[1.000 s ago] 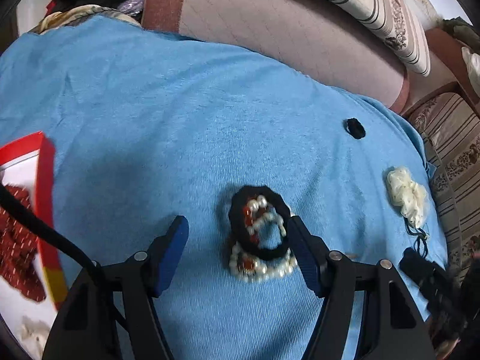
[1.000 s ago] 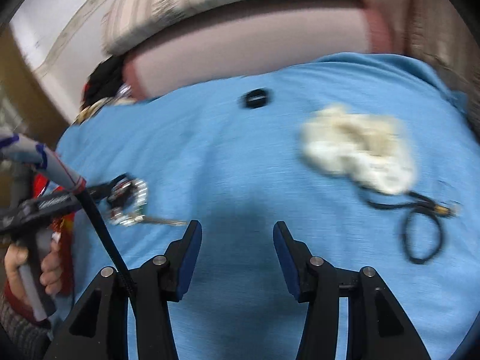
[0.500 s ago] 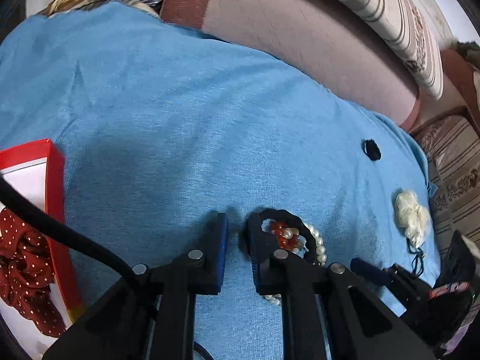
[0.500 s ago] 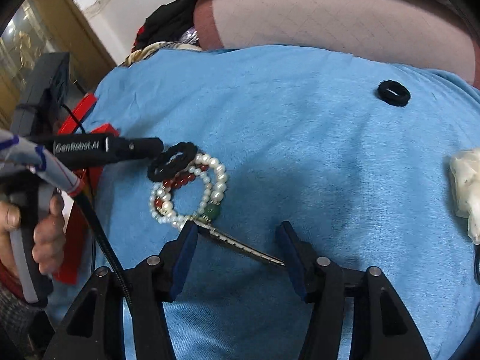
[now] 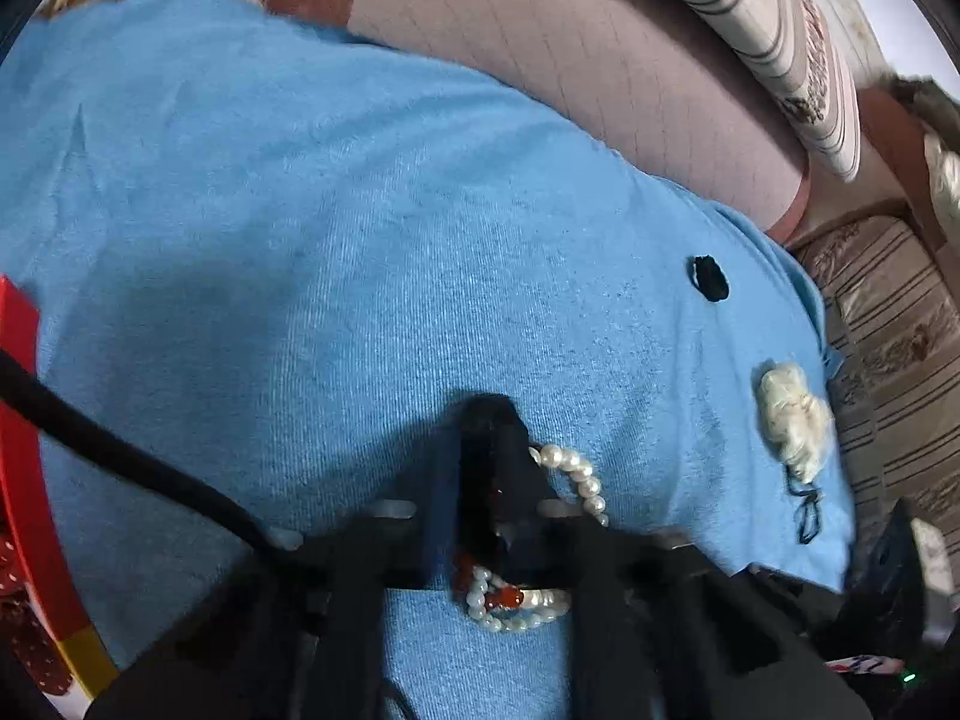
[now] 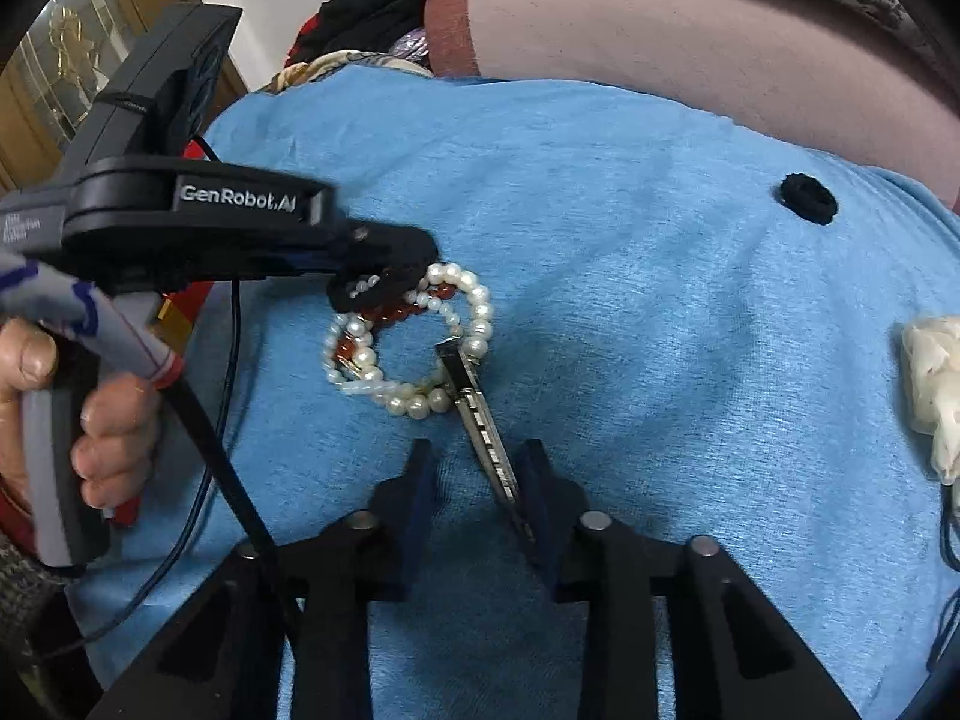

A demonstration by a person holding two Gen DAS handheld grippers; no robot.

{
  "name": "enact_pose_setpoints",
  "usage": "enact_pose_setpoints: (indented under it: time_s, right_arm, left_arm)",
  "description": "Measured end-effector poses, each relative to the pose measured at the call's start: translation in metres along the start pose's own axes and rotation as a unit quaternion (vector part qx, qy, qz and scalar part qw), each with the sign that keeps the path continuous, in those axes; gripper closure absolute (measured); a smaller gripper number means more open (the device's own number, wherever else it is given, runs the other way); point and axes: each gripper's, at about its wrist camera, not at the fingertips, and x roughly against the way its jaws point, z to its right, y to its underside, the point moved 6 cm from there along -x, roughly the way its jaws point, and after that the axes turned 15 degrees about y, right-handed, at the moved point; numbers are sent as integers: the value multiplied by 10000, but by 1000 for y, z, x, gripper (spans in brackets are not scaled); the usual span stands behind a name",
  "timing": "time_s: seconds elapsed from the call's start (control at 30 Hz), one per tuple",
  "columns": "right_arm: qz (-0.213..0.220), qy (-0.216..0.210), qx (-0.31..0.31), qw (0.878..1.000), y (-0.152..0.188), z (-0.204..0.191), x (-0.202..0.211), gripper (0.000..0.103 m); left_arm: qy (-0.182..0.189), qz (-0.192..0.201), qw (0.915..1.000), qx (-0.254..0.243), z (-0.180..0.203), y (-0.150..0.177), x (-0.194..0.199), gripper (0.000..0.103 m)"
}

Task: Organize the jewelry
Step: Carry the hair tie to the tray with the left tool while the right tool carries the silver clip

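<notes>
Bracelets [image 6: 414,348] on cloth [image 6: 600,240] — hair clip [image 6: 480,414] beside, scrunchie [image 6: 936,384] right.

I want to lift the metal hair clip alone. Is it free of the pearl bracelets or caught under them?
Caught: the metal hair clip's far end lies tucked in the pearl bracelets.

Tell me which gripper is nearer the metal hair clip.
Right. The right gripper straddles the metal hair clip, jaws closing; the left gripper grips the black scrunchie beyond.

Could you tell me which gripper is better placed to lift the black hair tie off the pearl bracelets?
Left: the left gripper is shut on the black hair tie, while the closing right gripper straddles the metal hair clip.
</notes>
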Motion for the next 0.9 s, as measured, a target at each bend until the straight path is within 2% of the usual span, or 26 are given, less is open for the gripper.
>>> enact_pose_setpoints:
  time_s: [0.03, 0.1, 0.37, 0.53, 0.7, 0.9]
  right_arm:
    - [-17, -42, -45, 10000, 0, 1, 2, 92]
    - [11, -25, -124, 9999, 0, 2, 7, 96]
    - [221, -118, -468, 9986, 4, -3, 50, 96]
    - [338, -139, -470, 9982, 4, -18, 78, 96]
    - [405, -288, -244, 9985, 6, -52, 102, 96]
    - [331, -802, 44, 9962, -3, -126, 106, 96]
  left_arm:
    - [-39, 81, 10000, 29, -1, 0, 4, 94]
    - [-133, 238, 9996, -28, -1, 0, 17, 95]
    - [-367, 653, 9966, -336, 20, 12, 85, 95]
    - [-561, 942, 9928, -482, 28, 35, 139, 95]
    - [-1011, 1260, 9856, -503, 7, 67, 204, 94]
    - [-1845, 1471, 9714, -256, -49, 105, 270, 94]
